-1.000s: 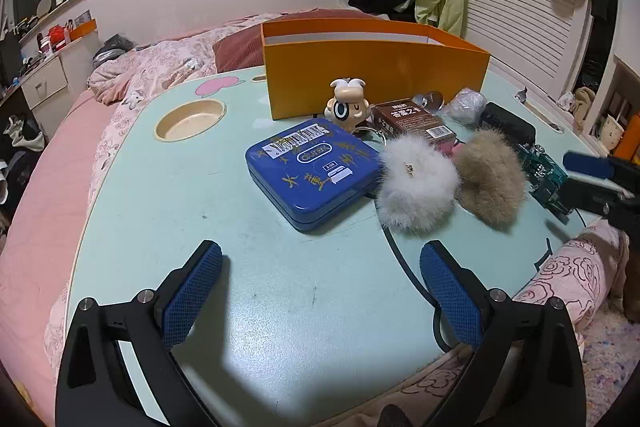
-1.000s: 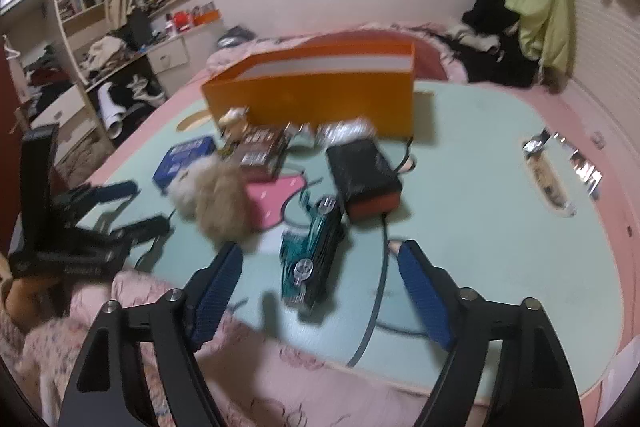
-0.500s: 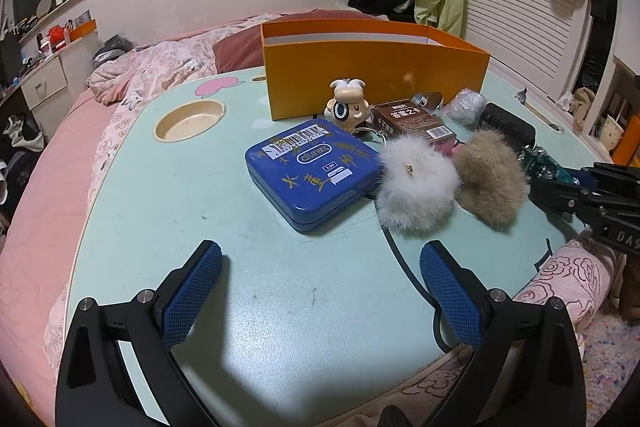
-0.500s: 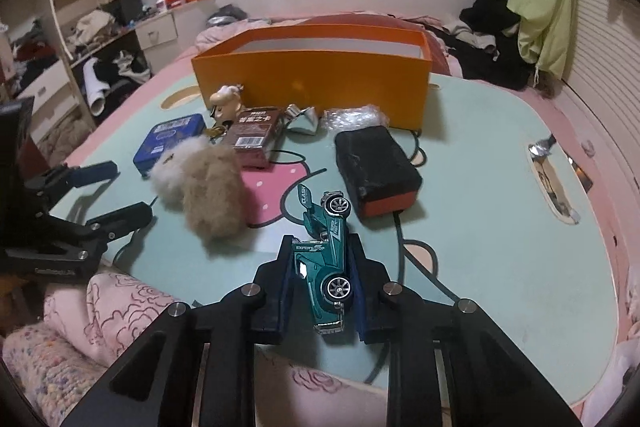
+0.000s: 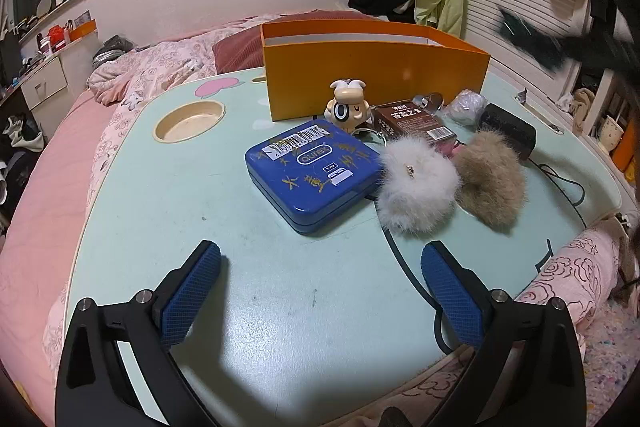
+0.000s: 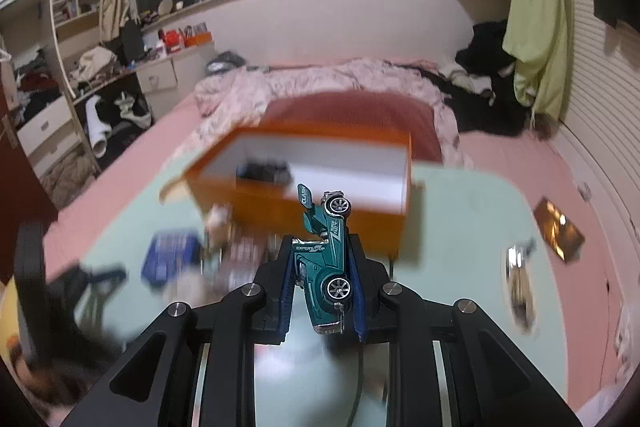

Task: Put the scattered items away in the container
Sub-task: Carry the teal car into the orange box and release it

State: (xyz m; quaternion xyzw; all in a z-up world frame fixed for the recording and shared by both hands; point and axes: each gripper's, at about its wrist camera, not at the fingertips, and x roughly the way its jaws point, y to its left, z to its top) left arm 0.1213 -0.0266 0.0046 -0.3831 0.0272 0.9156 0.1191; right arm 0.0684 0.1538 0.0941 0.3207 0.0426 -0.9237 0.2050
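My right gripper [image 6: 322, 287] is shut on a teal toy car [image 6: 326, 259], held on its side above the table in front of the orange box [image 6: 312, 183]; a dark object lies inside that box. In the left wrist view the right gripper shows only as a dark blur [image 5: 560, 47] at the upper right. My left gripper [image 5: 320, 291] hangs open over the near part of the mint table [image 5: 200, 207]. Ahead of it lie a blue tin [image 5: 314, 173], a white pompom [image 5: 416, 189], a tan pompom [image 5: 492, 183], a small figurine [image 5: 347, 105] and a brown card box [image 5: 414, 123].
A black case [image 5: 508, 133] and a crumpled plastic bag [image 5: 466, 105] sit at the table's right. A cup recess [image 5: 188, 119] lies at the back left. A black cable [image 5: 408, 267] crosses the near table. Pink bedding surrounds the table.
The right gripper closed on the teal car, lifted it off the table and carried it up toward the orange box. The left gripper stayed where it was, still open.
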